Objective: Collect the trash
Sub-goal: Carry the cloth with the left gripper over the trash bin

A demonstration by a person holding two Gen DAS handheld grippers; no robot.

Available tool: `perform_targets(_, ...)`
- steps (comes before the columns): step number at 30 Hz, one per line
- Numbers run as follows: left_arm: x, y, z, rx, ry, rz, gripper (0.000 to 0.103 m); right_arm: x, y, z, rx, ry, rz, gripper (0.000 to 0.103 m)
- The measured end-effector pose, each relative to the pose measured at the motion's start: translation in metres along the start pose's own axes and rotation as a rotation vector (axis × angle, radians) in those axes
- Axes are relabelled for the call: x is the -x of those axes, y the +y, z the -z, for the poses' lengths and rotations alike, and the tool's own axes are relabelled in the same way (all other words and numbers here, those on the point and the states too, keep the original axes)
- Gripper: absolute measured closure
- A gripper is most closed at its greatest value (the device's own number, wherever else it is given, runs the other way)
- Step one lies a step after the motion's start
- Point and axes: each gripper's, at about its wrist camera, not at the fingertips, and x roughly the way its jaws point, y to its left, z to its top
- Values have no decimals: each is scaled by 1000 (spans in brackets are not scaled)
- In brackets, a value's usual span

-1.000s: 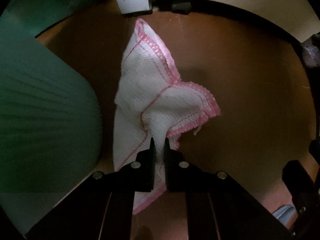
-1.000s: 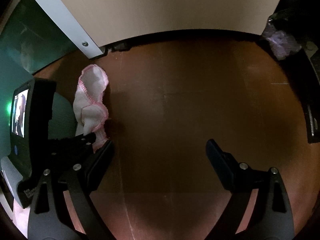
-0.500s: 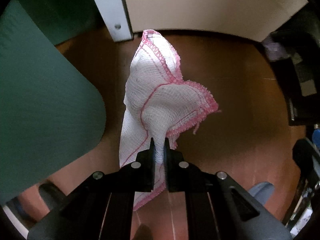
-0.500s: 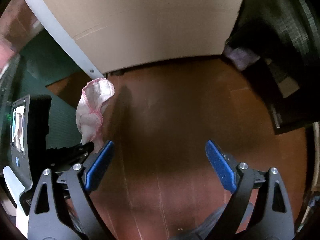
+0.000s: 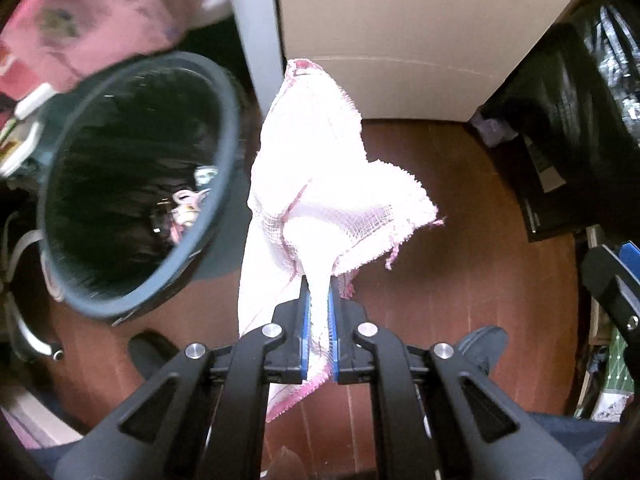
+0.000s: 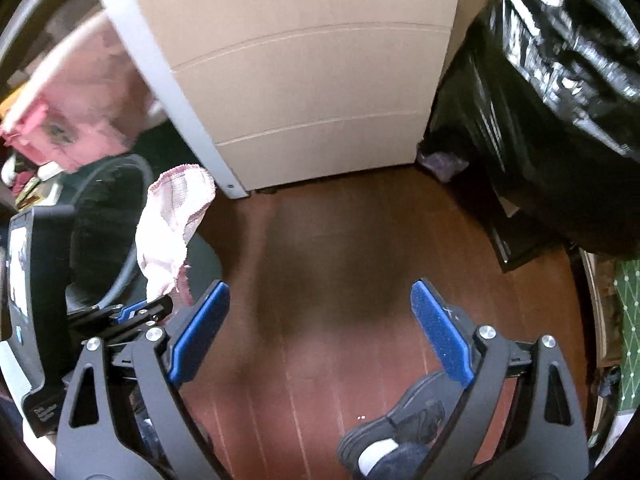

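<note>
A reddish-brown wooden plank floor (image 6: pixel 320 240) spreads below, with a tall beige cardboard box (image 6: pixel 304 80) standing on it and a glossy black plastic bag (image 6: pixel 560 80) to its right. Left of the box sits a round dark grey trash bin (image 5: pixel 224 120), open, with scraps inside. The white gauze cloth with pink stitched edging (image 5: pixel 316 160) hangs above the floor just beside the bin's rim, pinched in the closed jaws of the left gripper (image 5: pixel 319 300). The right gripper (image 6: pixel 320 328) has its jaws spread wide, holding nothing
</note>
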Motion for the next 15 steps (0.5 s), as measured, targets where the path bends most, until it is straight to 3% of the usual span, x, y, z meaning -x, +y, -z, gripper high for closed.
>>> perform_targets(6, 55, 24, 10, 32, -39, -16, 96, 46, 35, 2, 42, -36, -26, 12)
perform_targets(15, 114, 89, 8, 98, -109, -53, 95, 78, 99, -11, 128, -88, -67, 12)
